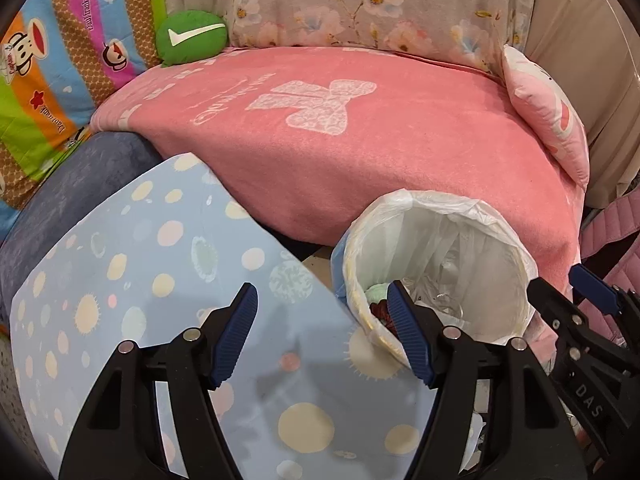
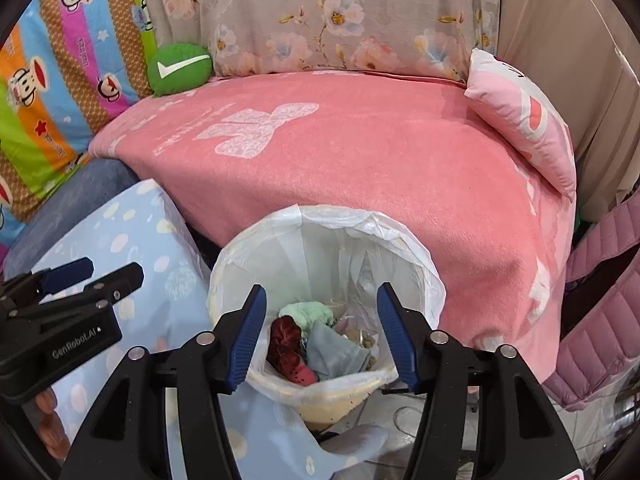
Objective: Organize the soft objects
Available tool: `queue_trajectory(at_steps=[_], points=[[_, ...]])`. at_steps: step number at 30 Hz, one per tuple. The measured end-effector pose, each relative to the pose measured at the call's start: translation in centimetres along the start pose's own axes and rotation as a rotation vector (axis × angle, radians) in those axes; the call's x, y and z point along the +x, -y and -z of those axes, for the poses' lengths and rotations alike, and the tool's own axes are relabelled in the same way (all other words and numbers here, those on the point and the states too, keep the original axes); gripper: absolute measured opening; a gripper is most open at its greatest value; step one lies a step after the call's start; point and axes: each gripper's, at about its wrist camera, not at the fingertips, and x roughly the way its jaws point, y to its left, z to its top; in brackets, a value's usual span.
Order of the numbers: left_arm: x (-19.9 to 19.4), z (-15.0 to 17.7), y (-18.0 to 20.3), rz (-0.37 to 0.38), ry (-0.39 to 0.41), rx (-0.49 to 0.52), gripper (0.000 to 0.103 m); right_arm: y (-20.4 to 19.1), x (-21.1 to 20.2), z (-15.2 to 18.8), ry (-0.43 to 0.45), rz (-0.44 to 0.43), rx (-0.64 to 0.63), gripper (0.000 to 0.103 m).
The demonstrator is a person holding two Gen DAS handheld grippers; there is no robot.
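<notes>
A pink blanket [image 2: 360, 160] covers the wide seat, with a floral cushion [image 2: 340, 20] behind it, a striped monkey-print cloth [image 2: 52, 92] at the left, a pink pillow [image 2: 524, 120] leaning at the right end and a green round plush [image 2: 179, 69] tucked in the back left corner. In front stand a spotted light-blue cushion [image 1: 160, 280] and a lined bin [image 2: 400, 248] holding what look like crumpled cloths, red, mint and grey. The left gripper [image 1: 320, 336] hangs over the blue cushion's edge and the right gripper [image 2: 320, 336] over the bin, both spread wide and holding nothing.
</notes>
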Motion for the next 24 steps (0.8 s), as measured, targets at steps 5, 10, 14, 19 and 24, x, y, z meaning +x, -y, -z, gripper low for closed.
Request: queue_trajectory(at_steps=[5, 10, 14, 19, 24], points=[[-0.6, 1.3, -0.5, -0.038, 0.01, 0.01, 0.076, -0.6, -0.8, 1.2, -0.003, 0.025, -0.037, 0.066], [-0.9, 2.8, -1.2, -0.056, 0.0, 0.015, 0.078, -0.9, -1.5, 2.3, -0.005, 0.021, -0.039, 0.076], [-1.2, 3.6, -1.6, -0.069, -0.001, 0.005, 0.087, -1.4, -1.6, 3.0, -0.018, 0.022, -0.049, 0.085], [-1.6, 4.6, -1.9, -0.093, 0.003, 0.018, 0.088, -1.8, -1.5, 3.9, -0.021, 0.043, -0.069, 0.092], [-1.7, 5.6, -2.7, -0.104, 0.0, -0.014, 0.093, -1.9, -1.8, 4.8, -0.027, 0.07, -0.089, 0.096]])
